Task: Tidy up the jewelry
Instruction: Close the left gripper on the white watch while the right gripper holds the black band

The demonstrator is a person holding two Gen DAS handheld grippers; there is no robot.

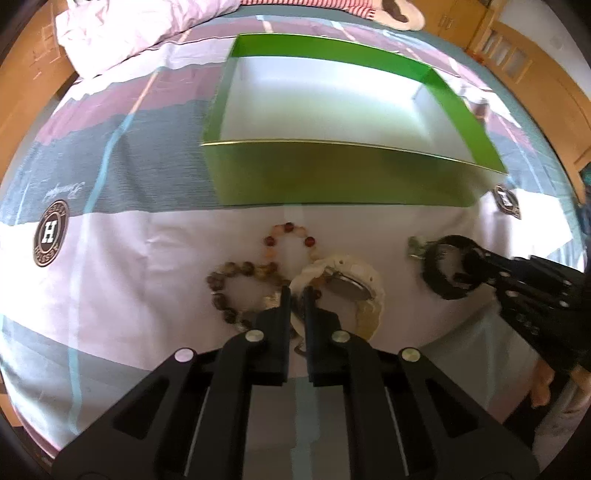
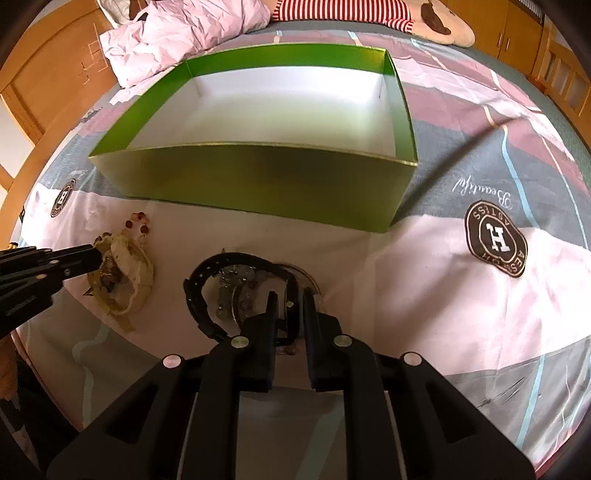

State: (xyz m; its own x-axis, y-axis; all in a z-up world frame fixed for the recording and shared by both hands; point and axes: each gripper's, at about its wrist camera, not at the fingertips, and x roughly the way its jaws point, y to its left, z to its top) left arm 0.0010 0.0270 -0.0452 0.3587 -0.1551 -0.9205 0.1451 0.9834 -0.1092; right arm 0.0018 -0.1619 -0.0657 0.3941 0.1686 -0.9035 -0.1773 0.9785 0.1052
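An open green box (image 1: 332, 177) with a white inside stands on the bed; it also shows in the right wrist view (image 2: 266, 177). In front of it lie a cream-strapped watch (image 1: 365, 291), a brown bead bracelet (image 1: 229, 291) and a pale bead bracelet with red beads (image 1: 291, 236). My left gripper (image 1: 297, 295) is nearly closed on the cream watch's strap. A black-strapped watch (image 2: 207, 295) lies among silver jewelry (image 2: 232, 288). My right gripper (image 2: 288, 299) is nearly closed on the black watch strap. The cream watch also shows in the right wrist view (image 2: 129, 273).
The bedsheet (image 2: 461, 295) is pink, grey and white with round H badges (image 2: 496, 238). A crumpled pink quilt (image 1: 147, 29) and a plush toy (image 2: 439, 22) lie at the far end. Wooden furniture (image 2: 48, 85) surrounds the bed.
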